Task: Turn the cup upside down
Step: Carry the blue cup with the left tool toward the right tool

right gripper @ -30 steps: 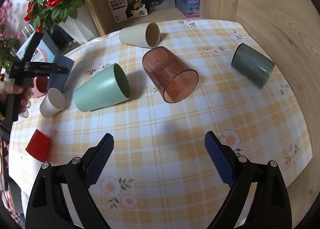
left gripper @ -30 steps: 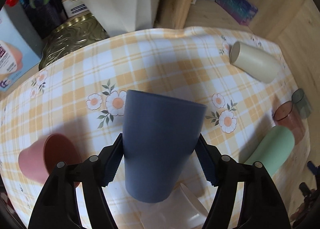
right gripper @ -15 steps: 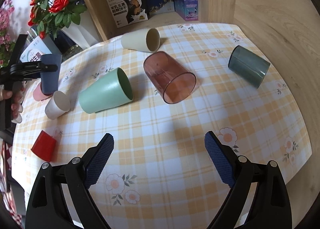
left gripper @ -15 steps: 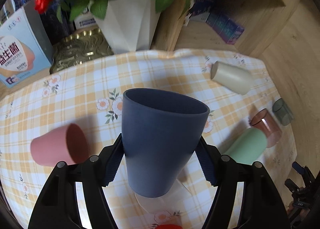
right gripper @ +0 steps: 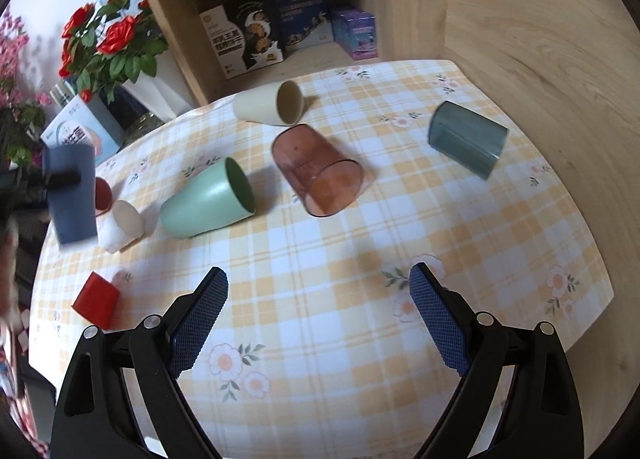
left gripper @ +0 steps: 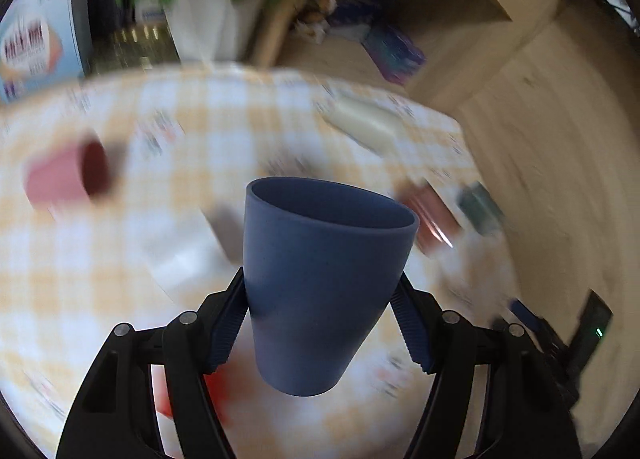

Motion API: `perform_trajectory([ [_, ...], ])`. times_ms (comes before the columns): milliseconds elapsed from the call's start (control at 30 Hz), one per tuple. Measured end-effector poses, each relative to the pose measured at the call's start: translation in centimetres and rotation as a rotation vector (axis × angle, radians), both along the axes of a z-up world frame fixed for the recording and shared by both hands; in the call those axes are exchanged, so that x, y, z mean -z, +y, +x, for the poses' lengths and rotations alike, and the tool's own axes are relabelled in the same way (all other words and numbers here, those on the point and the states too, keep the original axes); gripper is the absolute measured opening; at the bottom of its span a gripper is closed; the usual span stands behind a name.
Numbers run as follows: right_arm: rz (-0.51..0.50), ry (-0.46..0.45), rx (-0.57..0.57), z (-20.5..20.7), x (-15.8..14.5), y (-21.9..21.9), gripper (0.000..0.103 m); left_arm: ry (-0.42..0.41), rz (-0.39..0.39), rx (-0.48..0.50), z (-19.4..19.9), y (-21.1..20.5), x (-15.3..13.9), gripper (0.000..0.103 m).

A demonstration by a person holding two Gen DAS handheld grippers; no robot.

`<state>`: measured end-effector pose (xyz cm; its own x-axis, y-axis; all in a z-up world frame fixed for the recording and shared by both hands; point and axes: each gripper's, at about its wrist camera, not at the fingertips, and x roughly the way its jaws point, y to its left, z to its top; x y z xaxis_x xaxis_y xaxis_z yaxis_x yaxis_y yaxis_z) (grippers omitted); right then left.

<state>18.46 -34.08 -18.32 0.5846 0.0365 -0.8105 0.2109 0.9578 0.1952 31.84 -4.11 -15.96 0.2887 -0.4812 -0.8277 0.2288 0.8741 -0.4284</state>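
My left gripper (left gripper: 322, 323) is shut on a dark blue cup (left gripper: 320, 283), held in the air above the checked tablecloth with its mouth pointing away from the camera and tilted up. The background in the left wrist view is motion-blurred. In the right wrist view the same blue cup (right gripper: 72, 195) hangs at the far left in the left gripper, above the table's left edge. My right gripper (right gripper: 318, 319) is open and empty, low over the near middle of the table (right gripper: 360, 259).
Lying on their sides on the table: a green cup (right gripper: 208, 203), a clear red-brown cup (right gripper: 320, 175), a cream cup (right gripper: 268, 105), a dark teal cup (right gripper: 466, 139), a white cup (right gripper: 120, 225), a pink cup (left gripper: 66, 179). A red cup (right gripper: 96, 301) stands mouth down. Shelf with boxes (right gripper: 256, 35) and flowers (right gripper: 112, 43) behind.
The left gripper has lifted and swung with the blue cup, tilting its mouth further up; the view has shifted right and blurred. The right gripper has pulled back slightly and stays open.
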Motion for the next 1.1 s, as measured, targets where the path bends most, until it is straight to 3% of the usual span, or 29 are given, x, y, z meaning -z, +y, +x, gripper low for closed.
perform_trajectory([
  [200,0.000,0.003,0.015,-1.0,0.2,-1.0,0.089,0.176,-0.154,-0.059,-5.5,-3.0,5.4,0.067],
  [400,-0.003,0.003,0.010,-1.6,0.2,-1.2,0.089,0.277,-0.193,-0.128,-7.8,-4.8,9.8,0.067],
  [567,-0.001,0.014,0.015,-1.7,0.6,-1.3,0.089,0.286,-0.176,-0.155,-8.4,-5.3,11.2,0.067],
  [1100,-0.011,0.054,0.028,-1.5,1.9,-1.5,0.089,0.271,-0.114,-0.128,-7.9,-6.0,12.0,0.067],
])
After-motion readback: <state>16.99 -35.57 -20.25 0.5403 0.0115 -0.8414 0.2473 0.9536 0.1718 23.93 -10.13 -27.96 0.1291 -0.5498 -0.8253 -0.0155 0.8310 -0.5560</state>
